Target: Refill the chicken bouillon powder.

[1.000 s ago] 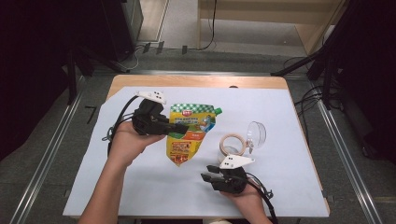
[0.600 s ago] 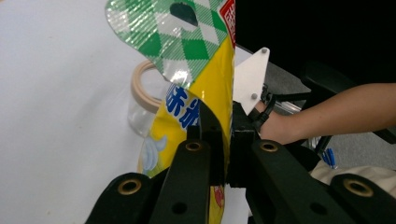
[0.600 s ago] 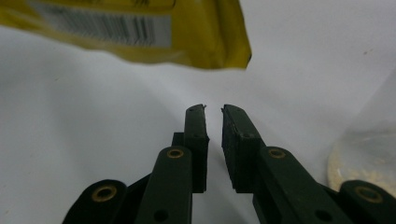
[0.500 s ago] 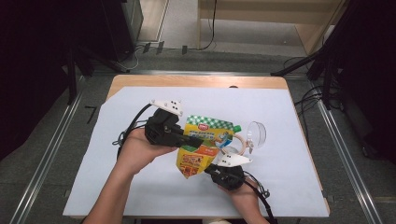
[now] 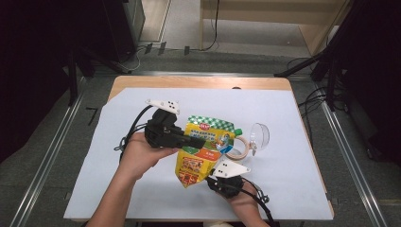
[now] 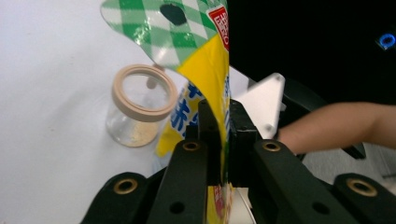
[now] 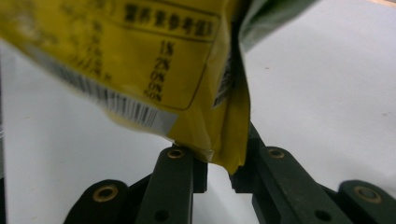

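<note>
Taken from left to right, the left gripper point(image 5: 189, 140) is clamped on the upper side of the yellow pouch point(image 5: 203, 151); in the left gripper view the film runs edge-on between its two black jaws, which stand pressed together on it just below the green-checked top. The pouch hangs in the air between the two tools, tilted, with its top toward the left gripper and its bottom corner down at the right gripper point(image 5: 219, 177). That gripper's jaws have just been closing, and in the right gripper view they pinch the folded bottom corner of the pouch point(image 7: 219, 154). The pouch looks light and limp: thin glossy film that creases and sags, probably slippery under hard pads, so the flat welded seams at top and bottom are the surest places to hold, not the bulging middle. Just beyond the pouch, to the right of the left gripper, a small glass jar point(image 6: 137, 109) with a tan rim stands on the white sheet point(image 5: 293, 156); it is fragile and easily tipped.
</note>
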